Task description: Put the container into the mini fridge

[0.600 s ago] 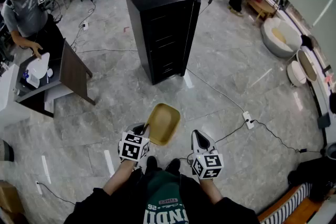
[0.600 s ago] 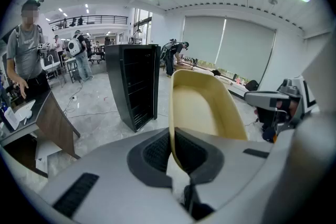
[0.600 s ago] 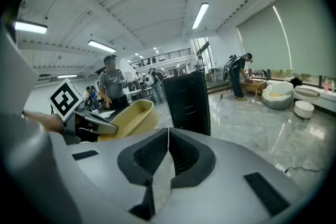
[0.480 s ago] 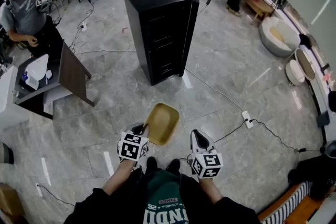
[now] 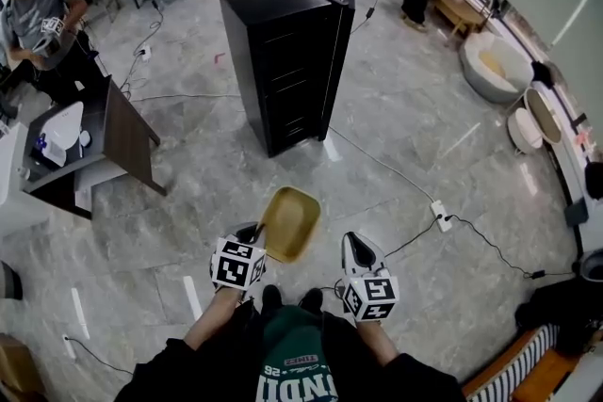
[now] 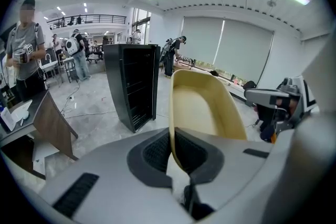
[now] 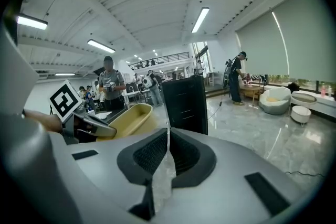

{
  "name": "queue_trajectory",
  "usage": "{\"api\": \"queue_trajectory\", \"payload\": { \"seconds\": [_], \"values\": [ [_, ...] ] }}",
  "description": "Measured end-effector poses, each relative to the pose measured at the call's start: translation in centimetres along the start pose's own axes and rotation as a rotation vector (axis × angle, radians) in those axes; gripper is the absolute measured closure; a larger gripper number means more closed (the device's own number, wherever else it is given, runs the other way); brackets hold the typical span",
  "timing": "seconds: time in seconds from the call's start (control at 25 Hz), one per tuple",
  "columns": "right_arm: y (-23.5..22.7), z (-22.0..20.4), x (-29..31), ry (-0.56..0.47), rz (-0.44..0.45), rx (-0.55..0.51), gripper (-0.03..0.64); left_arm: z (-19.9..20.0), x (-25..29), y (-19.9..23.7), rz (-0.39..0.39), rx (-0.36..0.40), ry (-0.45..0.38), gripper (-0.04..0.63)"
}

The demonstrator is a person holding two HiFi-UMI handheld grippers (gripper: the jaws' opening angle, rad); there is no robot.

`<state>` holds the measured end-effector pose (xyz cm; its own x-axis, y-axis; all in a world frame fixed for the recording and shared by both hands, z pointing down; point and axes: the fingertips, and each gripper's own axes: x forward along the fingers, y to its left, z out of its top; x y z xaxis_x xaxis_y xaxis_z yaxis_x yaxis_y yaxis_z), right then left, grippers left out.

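Container [image 5: 290, 223]: smooth tan plastic tub, rounded-rectangular, hollow side up, held above the floor. Its long axis runs away from the person toward the matte black mini fridge [image 5: 283, 61]. Left gripper [image 5: 256, 235] pinches the near rim wall. Right gripper [image 5: 358, 249] sits just beside the tub, jaws pressed together, empty.

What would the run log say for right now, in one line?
left gripper: shut on container rim | right gripper: shut, empty | fridge: ahead, open | container: not in fridge yet
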<state>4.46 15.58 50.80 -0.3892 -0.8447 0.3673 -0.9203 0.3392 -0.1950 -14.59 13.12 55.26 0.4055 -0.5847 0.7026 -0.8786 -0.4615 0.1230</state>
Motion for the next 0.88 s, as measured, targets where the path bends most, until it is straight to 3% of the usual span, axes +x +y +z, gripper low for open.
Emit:
{"api": "queue_trajectory", "payload": {
  "seconds": [0.48,0.88],
  "values": [
    [0.3,0.1,0.3,-0.006,0.013,0.009,0.58,-0.2,-0.3,0.6,0.014,-0.008,-0.001,0.58],
    [-2.9,0.2,-1.6,-0.018,0.007,0.009,0.58,0.5,0.4,-2.1,0.022,-0.003,-0.002,0.58]
  ]
}}
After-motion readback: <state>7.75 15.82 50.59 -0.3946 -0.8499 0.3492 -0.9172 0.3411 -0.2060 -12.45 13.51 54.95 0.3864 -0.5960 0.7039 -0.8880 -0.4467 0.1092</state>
